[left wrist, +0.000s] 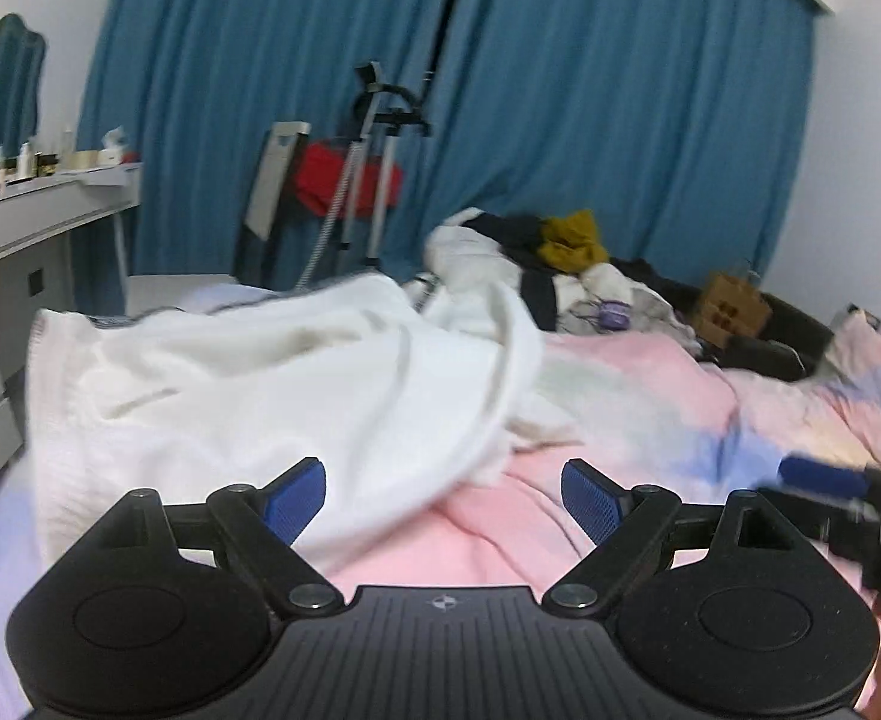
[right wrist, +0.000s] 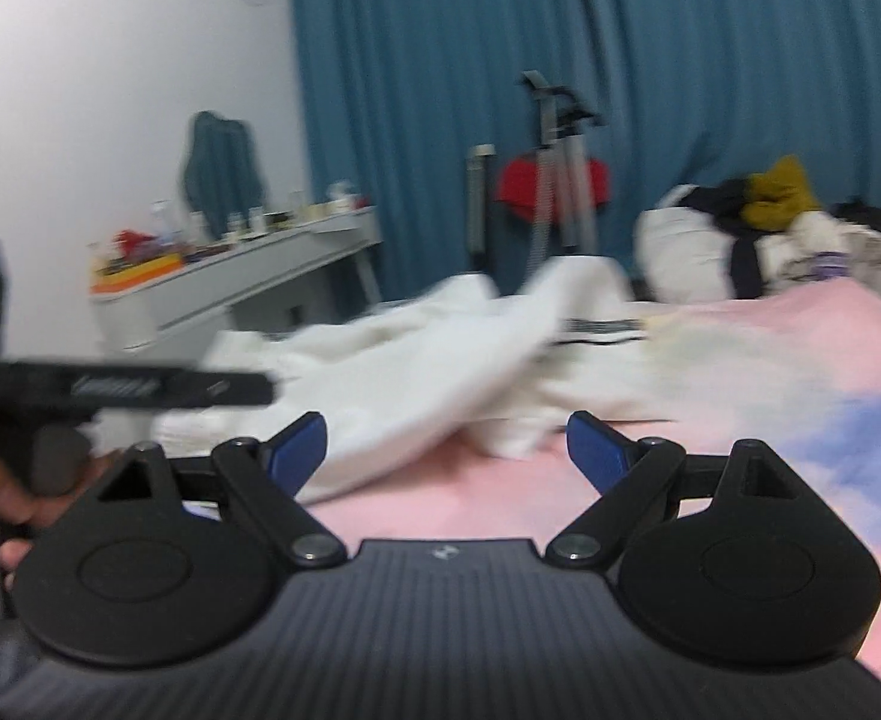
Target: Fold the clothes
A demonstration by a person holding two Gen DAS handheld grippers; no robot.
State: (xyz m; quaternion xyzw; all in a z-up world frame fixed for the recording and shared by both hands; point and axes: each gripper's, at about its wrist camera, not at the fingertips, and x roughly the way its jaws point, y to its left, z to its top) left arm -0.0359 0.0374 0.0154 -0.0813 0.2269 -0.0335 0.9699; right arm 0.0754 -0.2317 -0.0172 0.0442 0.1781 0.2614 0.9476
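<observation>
While both jaws stand spread and hold nothing, the left hand-held gripper (left wrist: 443, 495) and right hand-held gripper (right wrist: 446, 450) hover over the pink bed (left wrist: 620, 384). Just beyond lies a crumpled white garment (left wrist: 248, 384), with a clothes pile (left wrist: 536, 258) farther back.

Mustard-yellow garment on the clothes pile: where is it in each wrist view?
Left wrist: mustard-yellow garment sits right of centre, atop the clothes pile at the bed's far end.
Right wrist: same garment at upper right, on the pile.
Shared landmark: the red item against the blue curtain.
</observation>
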